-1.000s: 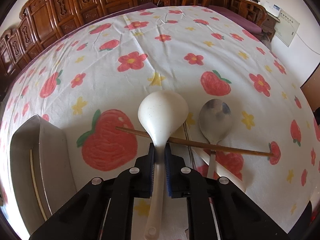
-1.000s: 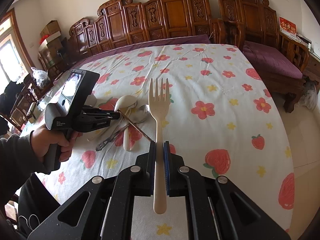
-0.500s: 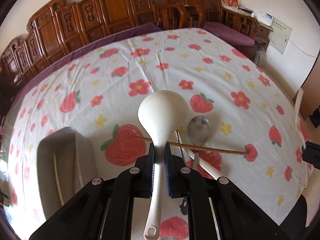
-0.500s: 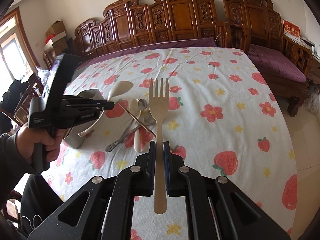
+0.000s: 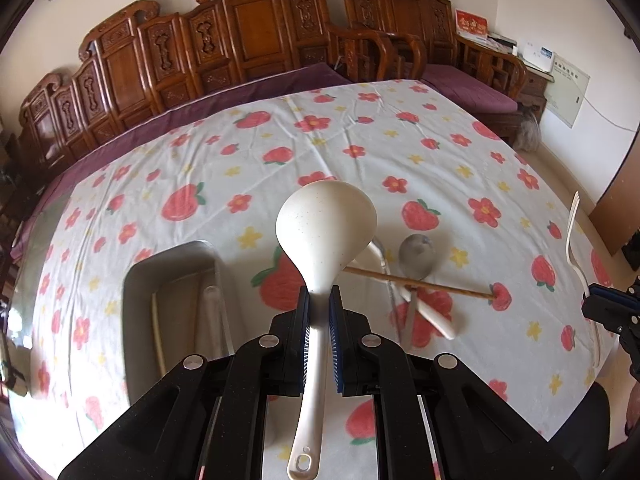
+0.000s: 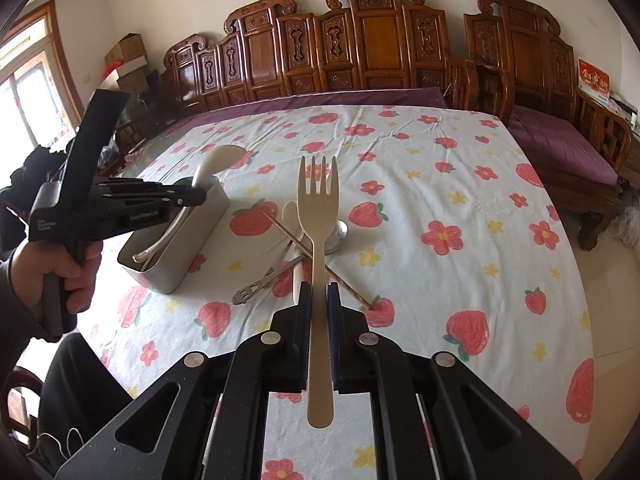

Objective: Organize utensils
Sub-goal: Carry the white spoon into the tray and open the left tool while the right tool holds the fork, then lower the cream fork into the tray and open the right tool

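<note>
I've got the L gripper clamped on the cream ladle above the metal bin, R gripper clamped on the fork, bin has a few pcs already, w/ steel spoon, chopstick & others left on the cloth.

Carved wooden benches behind strawberry tablecloth; cardboard boxes in corner.

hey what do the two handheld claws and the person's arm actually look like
Both claws are matte black plastic with round silver screws and blue ribbed pads. The left claw has a pistol handle with small white lettering. The left hand is bare, below a dark sleeve.
</note>
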`<state>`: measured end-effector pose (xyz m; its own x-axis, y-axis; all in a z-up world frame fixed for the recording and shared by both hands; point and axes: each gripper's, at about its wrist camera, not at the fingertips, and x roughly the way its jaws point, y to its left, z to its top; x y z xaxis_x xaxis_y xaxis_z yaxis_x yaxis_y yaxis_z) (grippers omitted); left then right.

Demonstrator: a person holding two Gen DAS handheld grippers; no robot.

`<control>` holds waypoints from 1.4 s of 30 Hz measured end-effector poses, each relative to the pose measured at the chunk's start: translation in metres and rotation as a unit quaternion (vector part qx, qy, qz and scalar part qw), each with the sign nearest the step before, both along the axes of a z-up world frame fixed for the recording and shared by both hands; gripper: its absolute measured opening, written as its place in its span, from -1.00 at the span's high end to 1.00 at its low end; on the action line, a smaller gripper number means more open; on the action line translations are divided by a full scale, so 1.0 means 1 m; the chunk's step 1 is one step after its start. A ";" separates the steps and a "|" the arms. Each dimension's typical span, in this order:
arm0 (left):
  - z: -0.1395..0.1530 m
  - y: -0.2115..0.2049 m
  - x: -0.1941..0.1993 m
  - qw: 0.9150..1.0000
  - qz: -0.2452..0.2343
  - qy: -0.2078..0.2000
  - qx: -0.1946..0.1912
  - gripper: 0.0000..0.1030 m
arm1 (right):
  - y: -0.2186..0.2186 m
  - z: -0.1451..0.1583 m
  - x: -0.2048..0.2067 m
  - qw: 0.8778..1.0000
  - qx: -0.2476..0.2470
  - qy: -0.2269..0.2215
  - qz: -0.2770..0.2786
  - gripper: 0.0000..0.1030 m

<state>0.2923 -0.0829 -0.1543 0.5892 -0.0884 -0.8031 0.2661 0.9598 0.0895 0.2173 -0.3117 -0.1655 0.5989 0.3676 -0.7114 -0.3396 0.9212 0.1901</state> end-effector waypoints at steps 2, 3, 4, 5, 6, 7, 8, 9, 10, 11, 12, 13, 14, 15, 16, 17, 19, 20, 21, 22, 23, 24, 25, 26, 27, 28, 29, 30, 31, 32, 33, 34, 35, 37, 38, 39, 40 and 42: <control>0.002 0.008 -0.002 1.000 0.005 -0.002 0.001 0.84 | 0.005 -0.001 -0.002 1.000 -0.003 -0.001 0.005 0.82; 0.002 0.013 -0.002 1.000 0.008 -0.003 -0.001 0.84 | 0.008 -0.001 -0.003 1.000 -0.005 -0.002 0.007 0.82; 0.003 0.019 -0.002 1.000 0.013 -0.003 -0.002 0.84 | 0.011 -0.002 -0.004 1.000 -0.009 -0.003 0.010 0.82; 0.002 0.024 -0.001 1.000 0.017 -0.003 -0.002 0.84 | 0.014 -0.002 -0.004 1.000 -0.011 -0.003 0.012 0.82; 0.002 0.030 0.000 1.000 0.023 -0.003 -0.004 0.84 | 0.016 -0.003 -0.005 1.000 -0.012 -0.002 0.014 0.82; 0.002 0.034 0.000 1.000 0.026 -0.003 -0.005 0.84 | 0.019 -0.004 -0.005 1.000 -0.014 -0.002 0.016 0.82; 0.001 0.041 0.000 0.999 0.032 -0.003 -0.007 0.84 | 0.022 -0.006 -0.005 1.000 -0.015 -0.001 0.018 0.82; 0.000 0.048 0.001 0.999 0.038 -0.002 -0.008 0.84 | 0.026 -0.007 -0.005 1.000 -0.016 0.000 0.021 0.82; -0.001 0.053 0.002 0.999 0.042 -0.001 -0.009 0.84 | 0.030 -0.008 -0.005 0.999 -0.020 0.000 0.025 0.82; -0.002 0.059 0.002 0.999 0.046 0.001 -0.009 0.84 | 0.033 -0.008 -0.005 0.999 -0.022 -0.001 0.028 0.82; -0.004 0.064 0.003 0.999 0.050 0.002 -0.009 0.84 | 0.037 -0.009 -0.006 0.999 -0.022 0.000 0.031 0.82; -0.005 0.070 0.004 0.999 0.054 0.003 -0.010 0.84 | 0.041 -0.009 -0.006 0.999 -0.021 0.000 0.034 0.82; -0.006 0.075 0.006 0.998 0.056 0.004 -0.009 0.84 | 0.044 -0.008 -0.008 0.999 -0.020 0.001 0.036 0.82; -0.008 0.080 0.006 0.998 0.060 0.002 -0.009 0.84 | 0.048 -0.007 -0.008 0.999 -0.020 0.001 0.039 0.82; -0.009 0.086 0.008 0.998 0.065 0.002 -0.014 0.84 | 0.053 -0.007 -0.009 0.999 -0.021 0.002 0.044 0.82; -0.012 0.091 0.009 0.997 0.070 0.004 -0.019 0.84 | 0.057 -0.007 -0.009 0.999 -0.023 0.003 0.048 0.82; -0.016 0.099 0.010 0.997 0.077 0.006 -0.024 0.84 | 0.066 -0.006 -0.008 0.998 -0.031 0.002 0.056 0.82; -0.019 0.104 0.010 0.996 0.081 0.008 -0.028 0.84 | 0.069 -0.005 -0.006 0.998 -0.034 0.002 0.058 0.82; -0.022 0.108 0.011 0.996 0.084 0.010 -0.032 0.84 | 0.072 -0.004 -0.004 0.998 -0.035 0.002 0.058 0.82; -0.025 0.111 0.011 0.996 0.087 0.012 -0.035 0.84 | 0.075 -0.003 -0.002 0.998 -0.036 0.001 0.058 0.82; -0.027 0.114 0.011 0.995 0.088 0.014 -0.035 0.84 | 0.077 -0.001 0.000 0.998 -0.036 0.001 0.057 0.82; -0.029 0.116 0.012 0.995 0.088 0.015 -0.037 0.84 | 0.081 0.000 0.003 0.998 -0.037 0.000 0.057 0.82; -0.030 0.118 0.012 0.995 0.088 0.016 -0.037 0.84 | 0.084 0.001 0.005 0.998 -0.036 0.000 0.057 0.82; -0.032 0.121 0.012 0.995 0.088 0.017 -0.039 0.84 | 0.087 0.002 0.007 0.998 -0.035 0.001 0.056 0.82; -0.032 0.123 0.012 0.995 0.087 0.019 -0.041 0.84 | 0.090 0.003 0.010 0.998 -0.034 0.001 0.056 0.82; -0.034 0.126 0.013 0.995 0.087 0.023 -0.044 0.84 | 0.095 0.003 0.011 0.998 -0.033 0.002 0.057 0.82; -0.034 0.127 0.013 0.995 0.087 0.023 -0.044 0.80 | 0.099 0.003 0.013 0.998 -0.033 0.003 0.059 0.82; -0.033 0.129 0.012 0.995 0.086 0.022 -0.044 0.74 | 0.103 0.003 0.014 0.998 -0.034 0.004 0.061 0.82; -0.032 0.131 0.010 0.996 0.082 0.017 -0.043 0.61 | 0.108 0.002 0.016 0.997 -0.036 0.005 0.064 0.82; -0.031 0.132 0.009 0.996 0.079 0.012 -0.040 0.52 | 0.112 0.002 0.017 0.997 -0.038 0.006 0.067 0.82; -0.029 0.133 0.007 0.996 0.077 0.010 -0.037 0.51 | 0.118 0.001 0.019 0.997 -0.041 0.006 0.070 0.82; -0.027 0.137 0.004 0.996 0.075 0.005 -0.037 0.50 | 0.124 0.000 0.022 0.996 -0.043 0.008 0.073 0.82; -0.026 0.140 0.002 0.996 0.075 0.004 -0.040 0.50 | 0.130 -0.001 0.024 0.996 -0.044 0.009 0.076 0.82; -0.022 0.148 -0.005 0.996 0.075 0.000 -0.044 0.46 | 0.141 -0.002 0.028 0.996 -0.045 0.010 0.080 0.82; -0.019 0.153 -0.011 0.996 0.075 -0.005 -0.043 0.40 | 0.148 -0.002 0.030 0.995 -0.045 0.010 0.084 0.82; -0.017 0.157 -0.015 0.996 0.074 -0.009 -0.041 0.38 | 0.154 -0.002 0.033 0.995 -0.044 0.011 0.087 0.82; -0.014 0.161 -0.022 0.997 0.072 -0.016 -0.039 0.36 | 0.162 -0.002 0.036 0.995 -0.043 0.011 0.090 0.82; -0.009 0.168 -0.031 0.997 0.071 -0.024 -0.035 0.33 | 0.174 -0.002 0.040 0.994 -0.042 0.012 0.096 0.82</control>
